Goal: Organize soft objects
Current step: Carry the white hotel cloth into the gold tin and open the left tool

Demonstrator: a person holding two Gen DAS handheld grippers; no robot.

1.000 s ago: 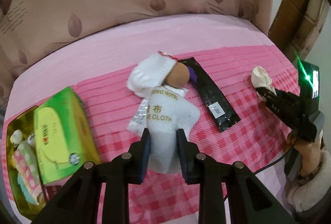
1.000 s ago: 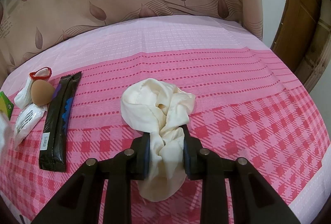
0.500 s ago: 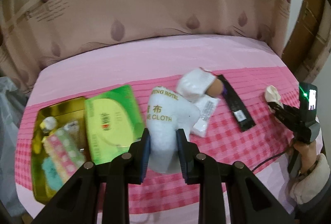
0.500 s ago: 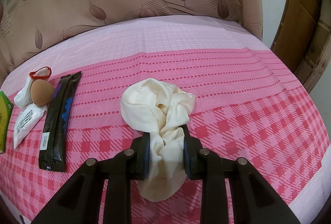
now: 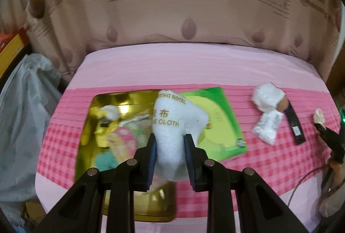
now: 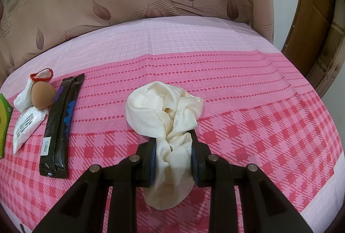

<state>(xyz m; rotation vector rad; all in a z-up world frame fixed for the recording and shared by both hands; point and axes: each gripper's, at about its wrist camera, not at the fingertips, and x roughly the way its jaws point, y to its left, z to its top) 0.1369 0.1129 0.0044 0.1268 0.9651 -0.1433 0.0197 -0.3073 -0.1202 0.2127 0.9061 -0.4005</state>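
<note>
Pink checked bedcover [image 6: 248, 103], leaf curtain behind | left gripper [image 5: 170, 155] clamped on white hotel cloth [image 5: 174, 125], carried over gold tray [image 5: 101, 103] just ahead, likely for dropping in | right gripper [image 6: 172, 159] pinching cream cloth [image 6: 166, 110] bunched against the cover, apparently waiting its turn

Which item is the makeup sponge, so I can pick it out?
On the pink checked tablecloth, look left of the long black packet. The makeup sponge leans against a white sock with a red cuff, above a white sachet. It alone is tan and egg-shaped.
</note>
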